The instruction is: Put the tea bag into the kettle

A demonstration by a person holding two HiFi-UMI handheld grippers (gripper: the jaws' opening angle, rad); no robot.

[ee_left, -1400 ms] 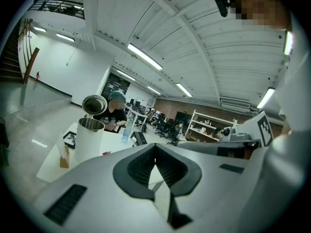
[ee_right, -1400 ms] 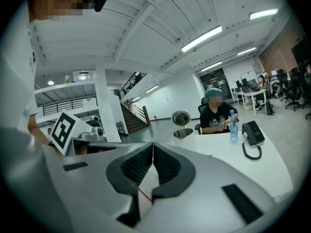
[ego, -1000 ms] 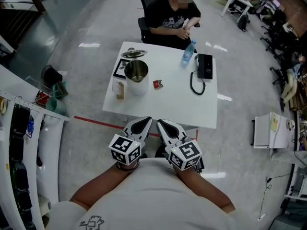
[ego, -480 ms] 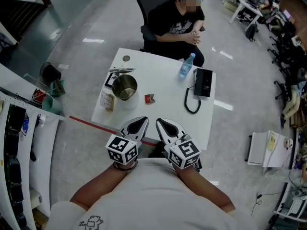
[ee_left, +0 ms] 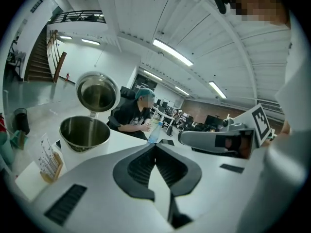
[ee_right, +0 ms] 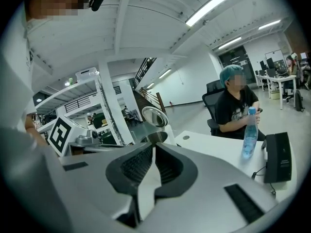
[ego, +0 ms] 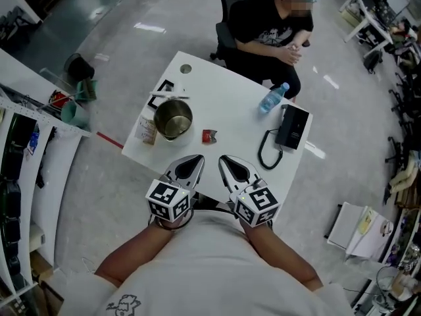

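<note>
A steel kettle (ego: 173, 118) stands on the left part of the white table (ego: 230, 104), its lid (ego: 168, 95) tipped open. The small red tea bag (ego: 209, 135) lies flat on the table just right of it. My left gripper (ego: 198, 157) and right gripper (ego: 222, 158) hover side by side at the table's near edge, short of the tea bag, both shut and empty. The left gripper view shows the kettle (ee_left: 85, 132) ahead to the left of the jaws. In the right gripper view the kettle (ee_right: 154, 137) peeks over the jaws. Neither gripper view shows the tea bag.
A small box of packets (ego: 147, 130) stands left of the kettle. A water bottle (ego: 273, 98) and a black device (ego: 292, 126) with a looped cable (ego: 265, 153) sit on the right side. A person (ego: 270, 25) sits at the far side. Shelving (ego: 26, 150) runs along the left.
Both grippers have come forward to the table's near edge, side by side and still shut. The table and kettle now sit closer to them in the head view.
</note>
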